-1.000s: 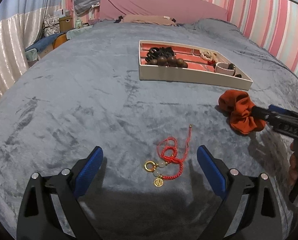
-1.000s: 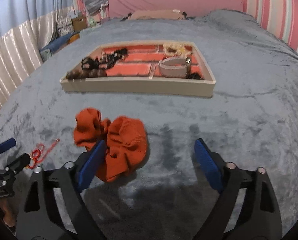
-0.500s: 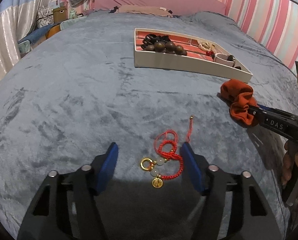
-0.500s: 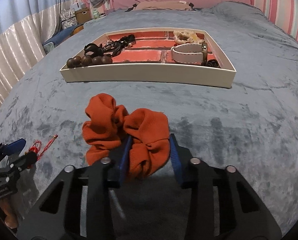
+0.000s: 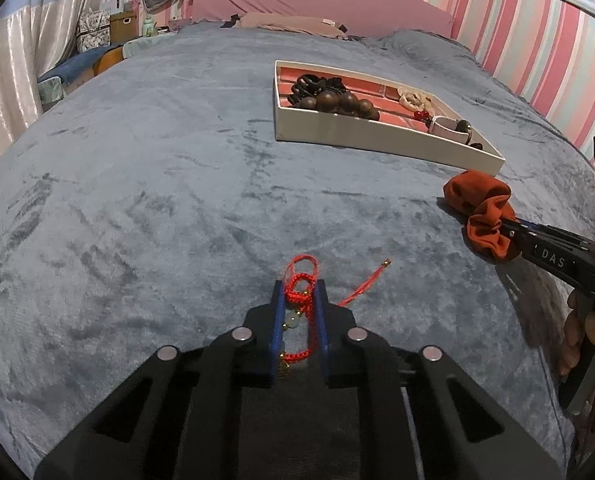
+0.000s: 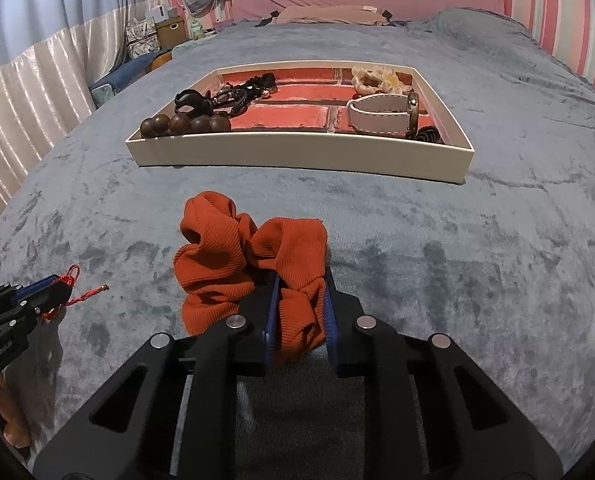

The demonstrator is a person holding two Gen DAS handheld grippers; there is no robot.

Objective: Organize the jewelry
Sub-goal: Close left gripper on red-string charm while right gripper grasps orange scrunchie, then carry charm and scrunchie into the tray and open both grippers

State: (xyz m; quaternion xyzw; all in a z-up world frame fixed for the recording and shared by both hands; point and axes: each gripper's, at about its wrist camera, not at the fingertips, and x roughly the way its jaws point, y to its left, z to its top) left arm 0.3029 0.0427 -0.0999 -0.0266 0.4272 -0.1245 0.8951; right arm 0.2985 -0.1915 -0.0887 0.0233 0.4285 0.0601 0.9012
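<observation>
From the left wrist, the left tongs [image 5: 299, 294] are pinched on a red braided cord bracelet [image 5: 298, 294]: its knotted loops bunch between the blue pads, a pale green bead and small gold charms sit lower in the gap, and one loose tail with a gold tip trails right across the bed [image 5: 145, 184]. The bed wears a grey-blue plush blanket, its nap brushed into dark and light streaks. Further back and to the right lies a shallow white tray [image 5: 377, 138] with a brick-red lining; it holds dark round wooden beads [image 5: 339, 104], black hair ties, a cream piece and a pale strap. To the right, near the tray's corner, a rust-orange ribbed scrunchie [image 5: 479, 210] is gripped by the right tongs [image 5: 511, 232], with a hand [image 5: 577, 336] below them.

From the right wrist, the right tongs [image 6: 301, 300] are closing, their blue pads squeezing one puffy fold of the scrunchie [image 6: 249, 260], the rest of it spilling left onto the blanket. The tray [image 6: 297, 156] stands straight ahead, apart from the scrunchie: wooden beads [image 6: 185, 124] and black ties in its left part, a white watch strap [image 6: 381, 114] and cream scrunchie at right. At far left the left tongs [image 6: 63, 286] hold the red cord [image 6: 83, 298].
</observation>
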